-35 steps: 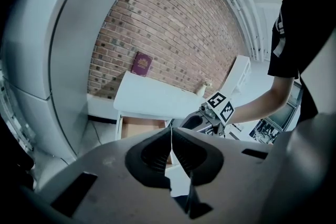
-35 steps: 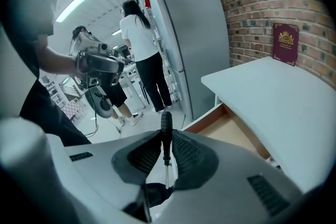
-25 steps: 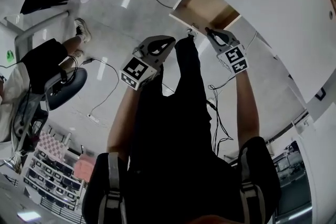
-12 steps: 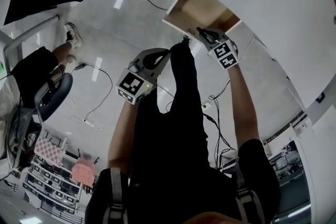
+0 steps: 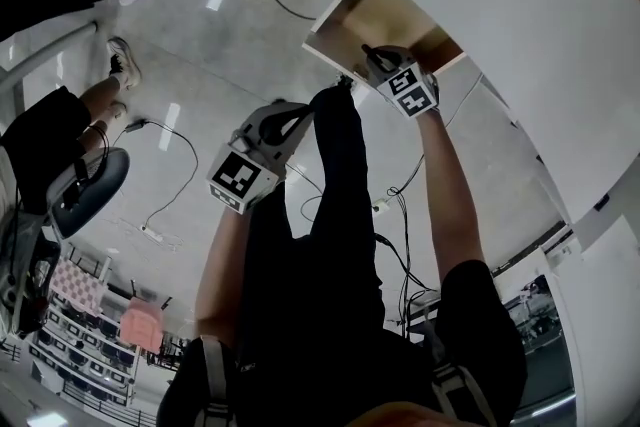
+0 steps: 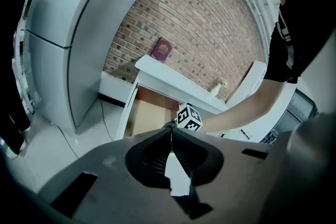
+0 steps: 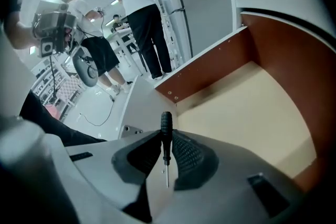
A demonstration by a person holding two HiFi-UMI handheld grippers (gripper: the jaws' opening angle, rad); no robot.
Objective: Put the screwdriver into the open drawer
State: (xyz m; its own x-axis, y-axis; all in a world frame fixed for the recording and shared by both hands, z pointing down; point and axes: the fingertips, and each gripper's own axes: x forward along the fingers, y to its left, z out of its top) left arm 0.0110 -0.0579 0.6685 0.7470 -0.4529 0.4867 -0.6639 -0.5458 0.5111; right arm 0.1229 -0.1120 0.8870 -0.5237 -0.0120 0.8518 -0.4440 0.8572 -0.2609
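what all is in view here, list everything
screwdriver: 1, black handle, between the right hand-held gripper's jaws, over the drawer
drawer: 1, tan inside, white front, pulled open
cabinet: 1, white, holds the drawer
book: 1, maroon, leaning on the brick wall above the cabinet
chair: 1, dark, on the floor at left
cables: several, dark, on the floor
bystanders: at least two, black and white clothes, across the room
left hand-held gripper: 1, grey, jaws together, empty
right hand-held gripper: 1, grey, shut on the screwdriver
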